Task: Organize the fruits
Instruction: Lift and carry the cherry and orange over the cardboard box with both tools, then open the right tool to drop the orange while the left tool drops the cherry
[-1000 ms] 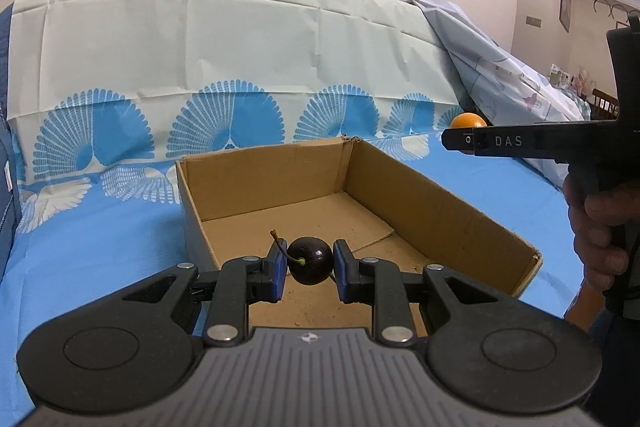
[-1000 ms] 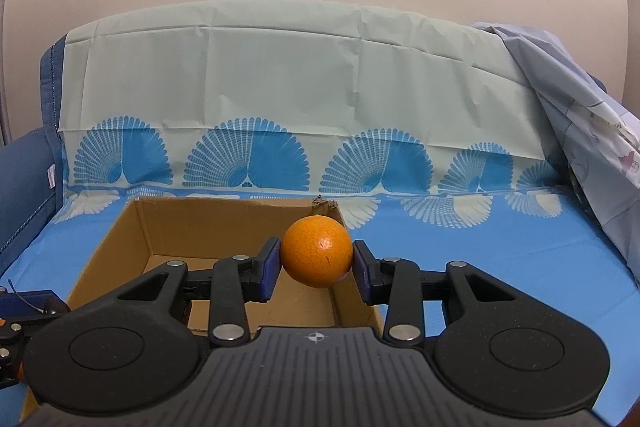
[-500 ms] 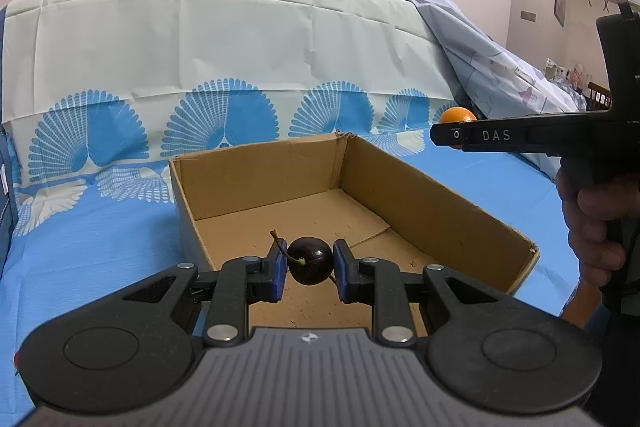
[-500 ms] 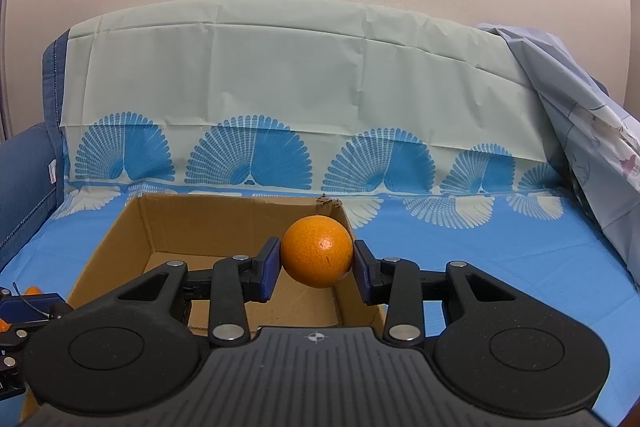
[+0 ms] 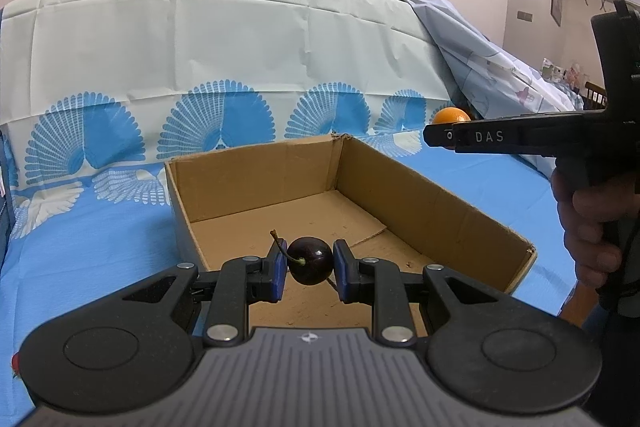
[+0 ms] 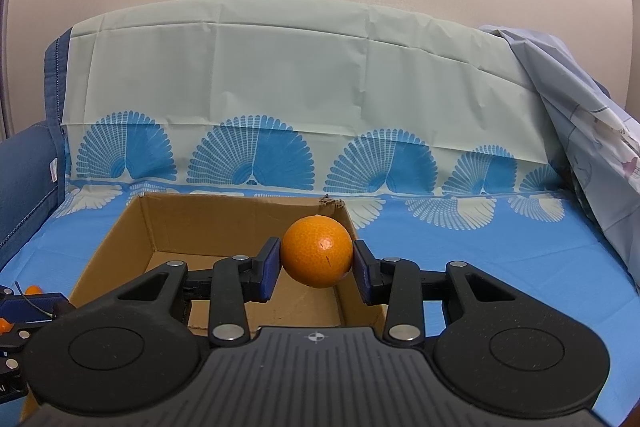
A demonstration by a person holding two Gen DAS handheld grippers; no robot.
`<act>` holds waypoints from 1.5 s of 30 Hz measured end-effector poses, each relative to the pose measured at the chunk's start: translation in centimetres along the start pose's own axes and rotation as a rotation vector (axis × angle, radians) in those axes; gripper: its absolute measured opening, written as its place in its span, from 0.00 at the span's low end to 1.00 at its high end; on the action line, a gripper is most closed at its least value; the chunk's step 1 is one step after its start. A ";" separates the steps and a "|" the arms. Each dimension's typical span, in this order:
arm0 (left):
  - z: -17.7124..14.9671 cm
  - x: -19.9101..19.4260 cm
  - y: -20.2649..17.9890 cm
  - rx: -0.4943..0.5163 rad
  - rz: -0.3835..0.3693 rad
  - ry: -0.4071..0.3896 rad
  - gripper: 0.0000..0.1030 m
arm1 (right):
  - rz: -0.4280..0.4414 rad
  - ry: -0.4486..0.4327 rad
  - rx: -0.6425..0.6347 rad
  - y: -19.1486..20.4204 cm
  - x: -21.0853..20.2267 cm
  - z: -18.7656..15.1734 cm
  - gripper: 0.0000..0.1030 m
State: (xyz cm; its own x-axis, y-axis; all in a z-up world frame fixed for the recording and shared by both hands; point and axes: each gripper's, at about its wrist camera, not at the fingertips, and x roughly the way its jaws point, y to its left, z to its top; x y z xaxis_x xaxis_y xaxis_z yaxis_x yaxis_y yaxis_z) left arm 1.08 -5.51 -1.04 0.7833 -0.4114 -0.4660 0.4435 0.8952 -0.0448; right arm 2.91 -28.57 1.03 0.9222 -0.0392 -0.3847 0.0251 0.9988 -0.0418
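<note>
Nearest each camera, the left gripper (image 5: 308,267) is closed narrowly on a dark cherry (image 5: 310,265), and the right gripper (image 6: 316,265), set somewhat wider, is clamped on an orange (image 6: 317,251). Both fruits hang above the cardboard box (image 5: 432,211), the orange near its right wall. The visible box floor is bare, so the task appears early: nothing deposited, both releases remaining. Beyond lies the blue patterned cloth (image 6: 460,247).
</note>
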 end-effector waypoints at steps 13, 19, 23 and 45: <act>0.0 0.1 -0.3 0.008 -0.011 -0.004 0.26 | -0.001 -0.001 -0.001 0.0 0.0 0.0 0.39; 0.0 0.1 -0.4 0.009 -0.014 -0.006 0.26 | -0.001 -0.001 -0.002 0.0 0.0 0.0 0.39; 0.0 0.0 -0.4 0.010 -0.017 -0.007 0.26 | -0.002 -0.001 -0.002 0.1 0.0 0.0 0.39; 0.1 -0.1 -0.3 -0.004 0.015 -0.027 0.54 | -0.001 0.007 -0.025 0.3 0.2 0.0 0.54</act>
State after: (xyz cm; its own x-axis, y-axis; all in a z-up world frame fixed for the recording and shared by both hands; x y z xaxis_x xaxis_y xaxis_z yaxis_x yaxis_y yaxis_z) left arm 0.93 -5.79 -0.88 0.8014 -0.4022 -0.4427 0.4298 0.9020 -0.0413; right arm 3.14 -28.27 0.92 0.9194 -0.0410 -0.3912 0.0167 0.9977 -0.0653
